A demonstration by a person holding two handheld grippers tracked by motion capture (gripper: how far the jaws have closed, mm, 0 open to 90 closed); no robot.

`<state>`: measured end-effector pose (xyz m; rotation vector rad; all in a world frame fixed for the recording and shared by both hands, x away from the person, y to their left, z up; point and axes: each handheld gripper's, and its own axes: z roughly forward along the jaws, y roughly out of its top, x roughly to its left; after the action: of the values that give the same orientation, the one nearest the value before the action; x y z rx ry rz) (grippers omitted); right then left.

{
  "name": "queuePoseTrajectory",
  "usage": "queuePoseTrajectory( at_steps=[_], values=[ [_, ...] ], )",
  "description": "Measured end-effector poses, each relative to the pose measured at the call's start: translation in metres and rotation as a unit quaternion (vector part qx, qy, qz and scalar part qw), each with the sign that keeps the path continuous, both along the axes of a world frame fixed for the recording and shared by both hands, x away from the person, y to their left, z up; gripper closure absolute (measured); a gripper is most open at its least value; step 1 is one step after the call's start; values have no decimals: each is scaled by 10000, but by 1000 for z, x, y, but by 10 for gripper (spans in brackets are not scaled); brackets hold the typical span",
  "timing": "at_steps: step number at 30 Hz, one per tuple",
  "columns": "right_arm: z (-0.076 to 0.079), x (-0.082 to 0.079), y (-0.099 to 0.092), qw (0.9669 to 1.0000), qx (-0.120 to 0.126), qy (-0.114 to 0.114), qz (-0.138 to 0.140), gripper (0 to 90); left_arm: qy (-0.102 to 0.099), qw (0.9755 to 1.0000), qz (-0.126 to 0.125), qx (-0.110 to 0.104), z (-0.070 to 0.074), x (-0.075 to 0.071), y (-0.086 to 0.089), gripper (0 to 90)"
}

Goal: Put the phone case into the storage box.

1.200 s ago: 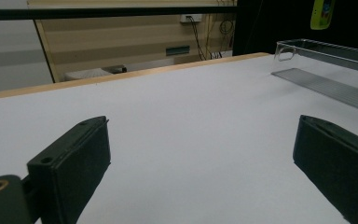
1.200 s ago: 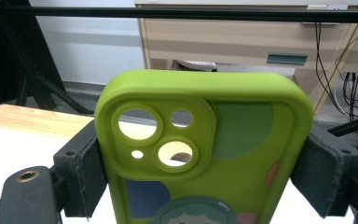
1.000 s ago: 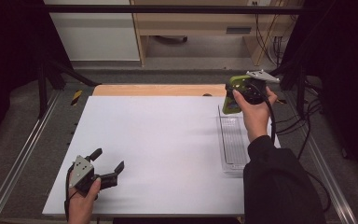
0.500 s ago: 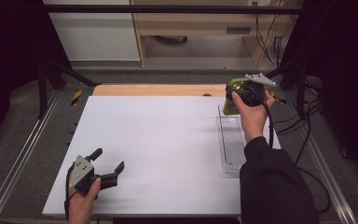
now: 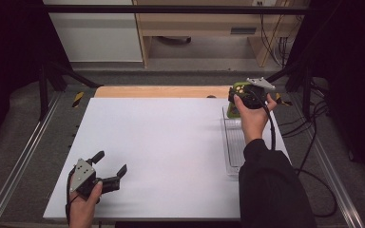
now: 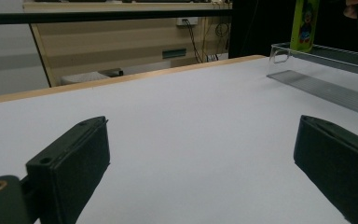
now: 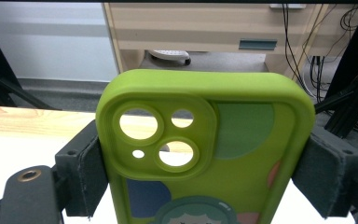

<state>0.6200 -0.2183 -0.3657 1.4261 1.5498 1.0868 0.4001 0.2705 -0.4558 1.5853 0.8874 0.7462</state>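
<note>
Green phone case [image 7: 205,154] clamped above clear tray [image 5: 233,142].

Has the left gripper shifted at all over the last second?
No. The left gripper sits at the same spot near the white table's near-left corner, jaws open, as in both earlier high views.

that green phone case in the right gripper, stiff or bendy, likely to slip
The green phone case is empty, its camera holes see-through, so probably light. It looks like soft rubbery material, likely flexible and grippy. The right hand-held gripper squeezes its edges, so it may bow.
</note>
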Motion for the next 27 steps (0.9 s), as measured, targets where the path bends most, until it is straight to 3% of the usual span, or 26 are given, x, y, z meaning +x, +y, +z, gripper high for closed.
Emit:
queuePoseTrajectory(
  at_steps=[9, 14, 27],
  values=[
    [-11, 8, 5, 9999, -74, 50, -106, 164, -6, 10000, -43, -13, 0, 0, 0, 31],
    [-20, 10, 3, 9998, 25, 75, -161, 164, 7, 9999, 13, -100, 0, 0, 3, 31],
    [-35, 16, 3, 9996, 55, 115, -238, 163, 16, 10000, -12, -78, 0, 0, 2, 31]
  ],
)
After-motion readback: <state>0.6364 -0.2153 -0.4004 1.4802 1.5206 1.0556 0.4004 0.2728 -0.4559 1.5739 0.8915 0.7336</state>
